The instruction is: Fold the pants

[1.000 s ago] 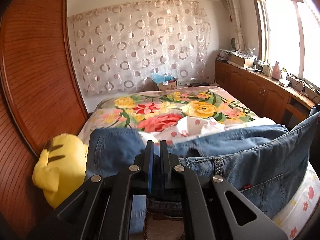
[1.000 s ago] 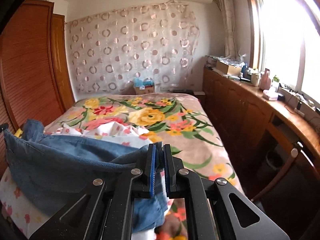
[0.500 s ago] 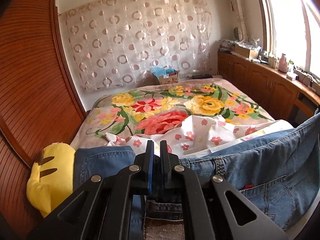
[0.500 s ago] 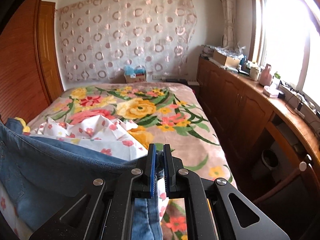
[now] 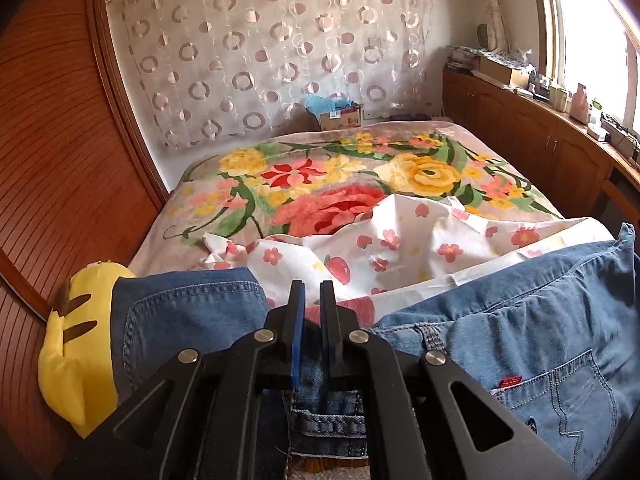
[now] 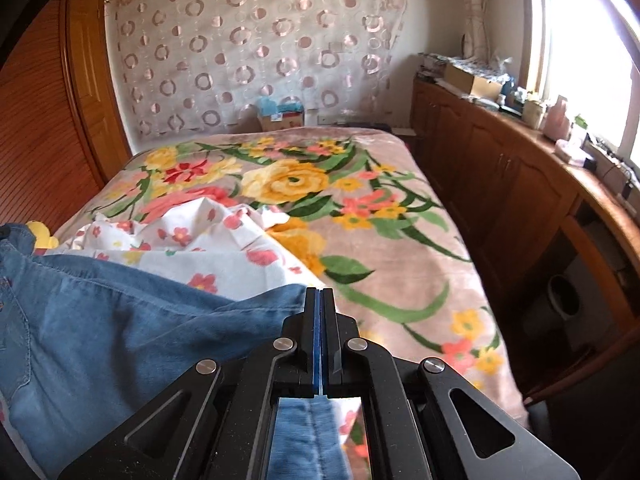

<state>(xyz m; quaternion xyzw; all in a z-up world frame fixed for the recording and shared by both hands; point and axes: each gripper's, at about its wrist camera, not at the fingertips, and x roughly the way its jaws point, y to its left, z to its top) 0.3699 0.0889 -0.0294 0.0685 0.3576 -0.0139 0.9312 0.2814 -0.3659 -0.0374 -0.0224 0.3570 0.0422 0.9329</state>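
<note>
**One pair of jeans, two grippers, one bed**

A single pair of blue jeans (image 5: 532, 320) stretches crosswise over the near end of a floral-blanketed bed (image 6: 380, 240), its long axis left to right. The left gripper (image 5: 311, 300) pinches denim at the waistband; the right gripper (image 6: 319, 300) clamps the other end. One yellow plush toy (image 5: 74, 344) lies left.

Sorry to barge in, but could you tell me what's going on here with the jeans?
A person holds a gripper in each hand, folding jeans on a bed. The left gripper is shut on denim near the waistband, and the right gripper pinches another edge. The jeans hang stretched between them, just above a floral sheet. A yellow plush sits beside them.
</note>
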